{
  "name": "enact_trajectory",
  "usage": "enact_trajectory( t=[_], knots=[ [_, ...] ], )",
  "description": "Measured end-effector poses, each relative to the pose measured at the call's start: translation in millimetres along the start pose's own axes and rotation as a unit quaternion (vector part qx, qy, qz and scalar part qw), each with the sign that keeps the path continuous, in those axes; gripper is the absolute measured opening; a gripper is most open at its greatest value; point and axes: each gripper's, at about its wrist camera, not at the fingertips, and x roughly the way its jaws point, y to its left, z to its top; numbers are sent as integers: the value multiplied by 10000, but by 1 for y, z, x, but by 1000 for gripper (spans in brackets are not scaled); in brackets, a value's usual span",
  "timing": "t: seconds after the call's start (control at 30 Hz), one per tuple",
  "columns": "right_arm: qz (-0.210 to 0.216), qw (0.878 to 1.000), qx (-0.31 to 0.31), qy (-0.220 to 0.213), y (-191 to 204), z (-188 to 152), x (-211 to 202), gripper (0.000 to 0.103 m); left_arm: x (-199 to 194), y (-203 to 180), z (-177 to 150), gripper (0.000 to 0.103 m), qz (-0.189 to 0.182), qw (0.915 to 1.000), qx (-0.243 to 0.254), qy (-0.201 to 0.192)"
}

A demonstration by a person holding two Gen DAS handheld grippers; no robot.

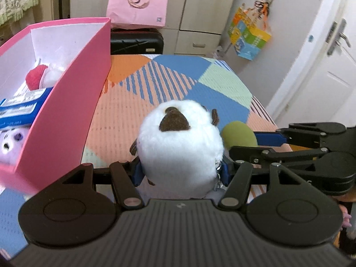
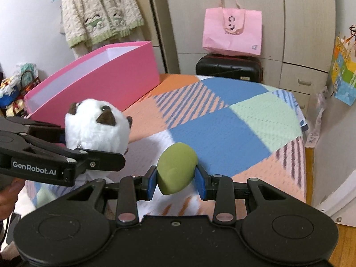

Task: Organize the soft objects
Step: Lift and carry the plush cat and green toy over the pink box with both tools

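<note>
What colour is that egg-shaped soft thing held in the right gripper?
Olive green, plain. The egg-shaped soft sponge shows best in the right wrist view.

The left gripper (image 1: 181, 171) is pointing forward and down. Its two blue pads (image 1: 138, 173) are squeezing something white and fluffy from both sides, and it is holding it up in the air.

The right gripper (image 2: 175, 181) is pointing forward and down too. Its blue pads (image 2: 152, 181) are pressing on something small and green, one pad on each side, and it is holding that up as well.

The two grippers are sitting side by side, close together but not touching. Each one is showing at the edge of the other's view. A bit of the person's hand (image 2: 9, 191) is holding the left gripper's handle.
</note>
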Motion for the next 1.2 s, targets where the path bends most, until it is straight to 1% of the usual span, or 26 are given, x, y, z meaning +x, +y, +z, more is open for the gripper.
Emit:
enact_trajectory(
  t=[0.17, 0.3, 0.43, 0.6, 0.7, 0.83, 0.97, 1.07, 1.2],
  knots=[
    [156, 9997, -137, 91, 22, -9, -17, 41, -20, 2, -15, 61, -167, 9994, 202, 209],
    [239, 9994, -205, 119, 37, -12, -28, 41, -33, 12, -24, 61, -380, 9983, 185, 409],
    [483, 9984, -218, 191, 49, -11, -36, 41, -50, 29, -31, 61, -580, 9964, 105, 610],
    [933, 9948, -235, 324, 65, -5, -42, 41, -72, 48, -36, 61, -717, 9938, 59, 853],
    [1172, 9919, -305, 376, 79, -1, -45, 41, -86, 58, -36, 61, -778, 9927, 33, 927],
    [1553, 9860, -350, 498, 97, 6, -46, 41, -108, 68, -33, 61, -836, 9922, 44, 922],
    [1869, 9801, -416, 521, 114, 16, -47, 41, -125, 79, -29, 61, -925, 9918, -34, 883],
    [2035, 9768, -513, 432, 127, 26, -50, 41, -141, 88, -26, 61, -889, 9936, -77, 688],
    [2072, 9757, -707, 124, 141, 43, -53, 41, -158, 101, -17, 61, -784, 9965, -102, 276]
  ],
)
